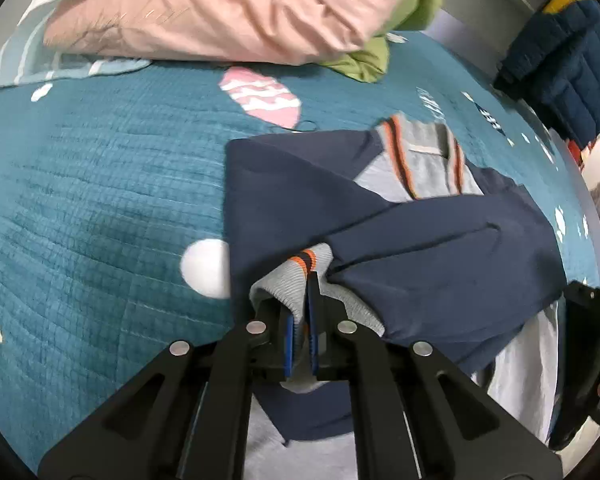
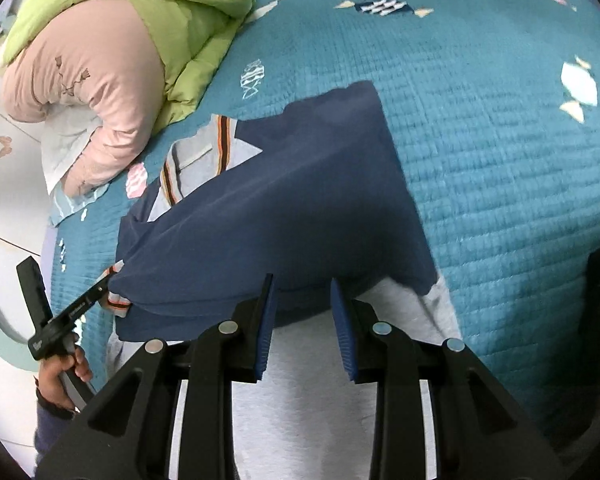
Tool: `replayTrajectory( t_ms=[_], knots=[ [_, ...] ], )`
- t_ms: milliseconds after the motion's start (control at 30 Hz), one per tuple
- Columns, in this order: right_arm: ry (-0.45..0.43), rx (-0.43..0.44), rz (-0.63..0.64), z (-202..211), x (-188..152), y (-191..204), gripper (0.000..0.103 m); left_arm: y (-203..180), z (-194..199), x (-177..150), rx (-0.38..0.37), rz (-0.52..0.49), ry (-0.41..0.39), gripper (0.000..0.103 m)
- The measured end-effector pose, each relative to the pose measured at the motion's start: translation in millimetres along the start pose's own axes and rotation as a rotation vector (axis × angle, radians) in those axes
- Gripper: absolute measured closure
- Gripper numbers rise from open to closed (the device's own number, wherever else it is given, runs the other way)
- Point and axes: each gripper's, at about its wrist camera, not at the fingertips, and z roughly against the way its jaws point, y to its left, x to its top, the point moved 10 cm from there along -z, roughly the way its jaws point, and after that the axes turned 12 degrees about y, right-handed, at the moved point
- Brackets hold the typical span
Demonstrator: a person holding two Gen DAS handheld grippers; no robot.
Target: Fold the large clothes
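2 grippers over navy-and-grey jacket [image 2: 284, 208] near teal quilt's [image 2: 500, 160] edge: left gripper [image 1: 303, 300] clamped on grey ribbed cuff [image 1: 290, 280] for folding sleeve inward; right gripper [image 2: 302, 312] part-open, empty.

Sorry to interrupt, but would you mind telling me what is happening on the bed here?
A person with a handheld gripper in each hand is folding a navy jacket with grey lining and orange-striped ribbed trim, spread on a teal quilted bedspread. The left gripper is shut on the jacket's grey ribbed cuff. The right gripper hovers open at the jacket's near edge, gripping nothing. A pink and green padded jacket lies bundled at the far side.
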Motion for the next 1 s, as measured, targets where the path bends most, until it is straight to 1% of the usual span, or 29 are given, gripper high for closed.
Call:
replayTrajectory(
  t_ms=[33, 133, 200, 233, 267, 300, 333, 367, 400, 433, 467, 500, 567, 600, 633, 700, 733, 800, 833, 867, 900, 933, 1000],
  knots=[
    [-0.002, 0.001, -0.004, 1, 1, -2, 0.075, 4, -1, 1, -0.011, 0.020, 0.006, 0.097],
    [-0.005, 0.023, -0.021, 2, 3, -4, 0.075, 15, -6, 3, -0.051, 0.085, 0.032, 0.087],
    [-0.025, 0.028, -0.023, 8, 4, -3, 0.075, 10, 2, 1, -0.068, 0.078, 0.022, 0.074],
    [-0.051, 0.022, -0.017, 13, 6, -3, 0.075, 7, 6, -2, -0.068, 0.056, 0.018, 0.060],
    [-0.065, 0.026, -0.003, 16, 8, 0, 0.075, 5, 10, -5, -0.059, 0.048, 0.013, 0.043],
    [-0.075, 0.045, 0.018, 16, 10, 4, 0.075, 4, 13, -7, -0.048, 0.040, 0.005, 0.036],
    [-0.066, 0.063, 0.029, 12, 12, 6, 0.079, 3, 14, -9, -0.038, 0.034, 0.003, 0.029],
    [-0.044, 0.078, 0.033, 4, 13, 6, 0.079, 5, 13, -12, -0.021, 0.031, 0.010, 0.029],
    [-0.017, 0.072, 0.028, -8, 16, 1, 0.081, 7, 9, -14, -0.005, 0.030, 0.024, 0.029],
    [0.004, 0.047, 0.020, -17, 17, -5, 0.095, 9, 6, -16, 0.001, 0.033, 0.034, 0.028],
    [0.037, -0.019, -0.002, -33, 19, -22, 0.102, 10, 3, -17, 0.006, 0.038, 0.040, 0.028],
    [0.064, -0.045, -0.033, -45, 19, -37, 0.103, 12, -1, -18, 0.011, 0.041, 0.050, 0.026],
    [0.079, 0.047, -0.091, -57, 21, -47, 0.103, 15, -10, -21, 0.024, 0.046, 0.071, 0.023],
    [0.080, 0.057, -0.100, -57, 22, -47, 0.103, 17, -15, -22, 0.026, 0.049, 0.081, 0.023],
    [0.082, 0.046, -0.096, -56, 22, -46, 0.103, 18, -18, -22, 0.023, 0.050, 0.084, 0.022],
    [0.087, -0.002, -0.065, -55, 22, -41, 0.103, 17, -17, -21, 0.022, 0.053, 0.083, 0.022],
    [0.097, -0.020, -0.049, -53, 22, -37, 0.100, 15, -14, -19, 0.014, 0.051, 0.085, 0.022],
    [0.112, -0.012, -0.039, -44, 23, -29, 0.097, 12, -7, -17, -0.016, 0.054, 0.083, 0.022],
    [0.112, -0.007, -0.030, -39, 24, -24, 0.093, 8, 0, -14, -0.050, 0.056, 0.076, 0.022],
    [0.103, 0.002, -0.006, -30, 26, -16, 0.091, 7, 5, -11, -0.073, 0.058, 0.068, 0.022],
    [0.097, 0.002, 0.011, -24, 26, -10, 0.084, 5, 10, -8, -0.096, 0.065, 0.057, 0.021],
    [0.086, -0.007, 0.038, -15, 30, -4, 0.075, 5, 18, -2, -0.133, 0.083, 0.036, 0.016],
    [0.059, -0.032, 0.070, -2, 38, 2, 0.071, 7, 26, 9, -0.162, 0.112, 0.010, 0.015]
  ],
)
